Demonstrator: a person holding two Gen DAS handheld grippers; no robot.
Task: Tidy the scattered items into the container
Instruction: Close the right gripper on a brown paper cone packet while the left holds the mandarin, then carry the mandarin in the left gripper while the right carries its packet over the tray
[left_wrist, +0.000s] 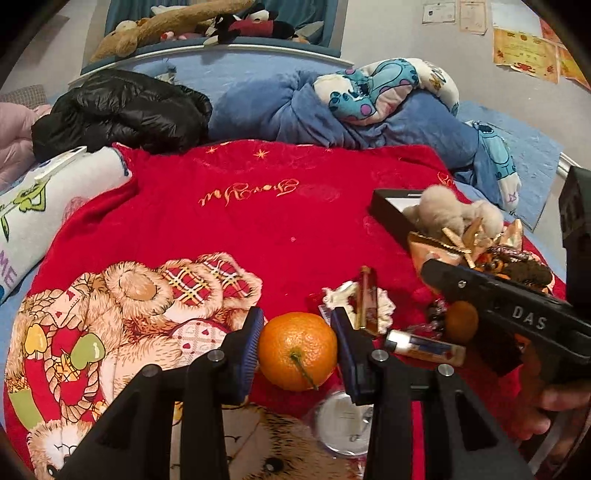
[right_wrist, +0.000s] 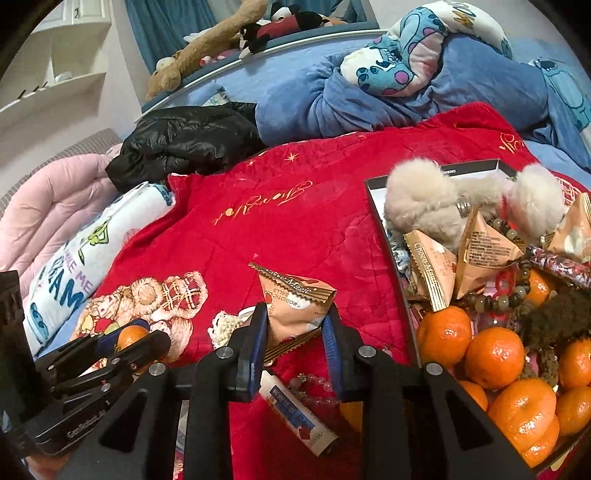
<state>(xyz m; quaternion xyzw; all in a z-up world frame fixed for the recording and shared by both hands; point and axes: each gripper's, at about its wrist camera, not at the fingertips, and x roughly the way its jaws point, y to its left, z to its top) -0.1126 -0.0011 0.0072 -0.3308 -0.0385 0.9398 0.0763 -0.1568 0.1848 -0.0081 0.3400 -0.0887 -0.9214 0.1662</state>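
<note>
Tangerine (left_wrist: 297, 350) sits clamped between the pads of our left gripper (left_wrist: 297, 341), held just above the red blanket (left_wrist: 280, 221). Our right gripper (right_wrist: 295, 334) pinches a peach snack packet (right_wrist: 295, 299) by its lower half, jaws closed on it. Below it on the blanket we see a white tube (right_wrist: 295, 413) and a pink bead bracelet (right_wrist: 317, 386). To the right, the black box (right_wrist: 388, 229) already holds tangerines, more packets, beads and a fluffy toy (right_wrist: 421, 199)
</note>
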